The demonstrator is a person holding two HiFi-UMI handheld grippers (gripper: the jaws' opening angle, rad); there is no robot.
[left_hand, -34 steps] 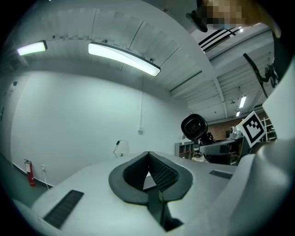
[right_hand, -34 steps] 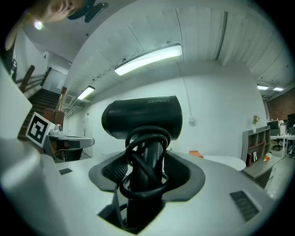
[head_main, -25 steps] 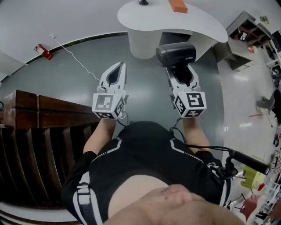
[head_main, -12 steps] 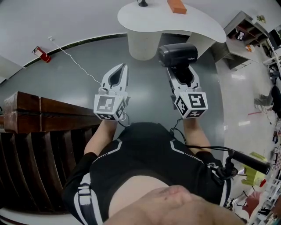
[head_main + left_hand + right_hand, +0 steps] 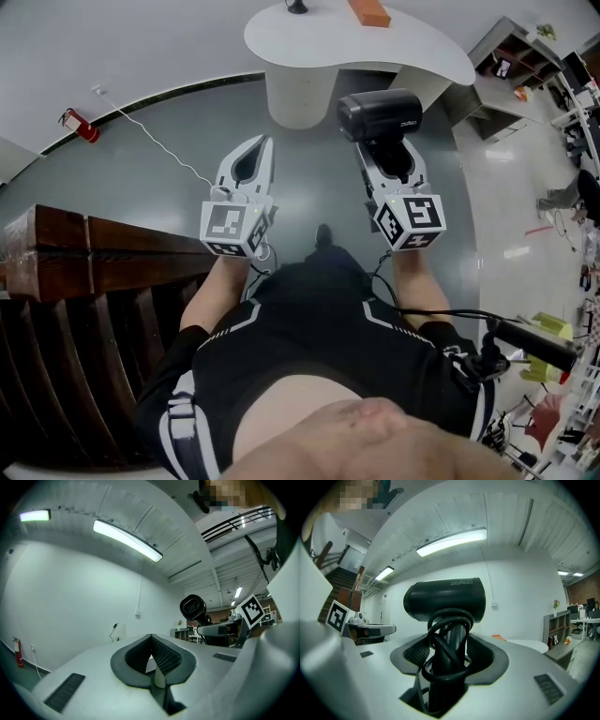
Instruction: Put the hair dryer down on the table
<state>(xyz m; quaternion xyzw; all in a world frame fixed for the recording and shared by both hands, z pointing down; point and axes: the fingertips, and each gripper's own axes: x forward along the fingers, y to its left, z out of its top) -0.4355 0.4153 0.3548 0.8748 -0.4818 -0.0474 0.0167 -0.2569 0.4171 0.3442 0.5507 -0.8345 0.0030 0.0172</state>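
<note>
Transit: right gripper (image 5: pixel 387 157) clamps the black plastic hair dryer (image 5: pixel 379 112) by its handle, short of the curved white table (image 5: pixel 319 42); left gripper (image 5: pixel 251 155) is pinched together, empty. Next move likely calls for lowering onto that tabletop.

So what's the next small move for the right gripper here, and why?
Probably carry the hair dryer forward until it is over the white table. The right gripper is clamped on the dryer's handle, and in the head view the dryer appears short of the tabletop's near edge, so it cannot be set down yet. Bare surface lies near that edge, apart from the orange block.
</note>
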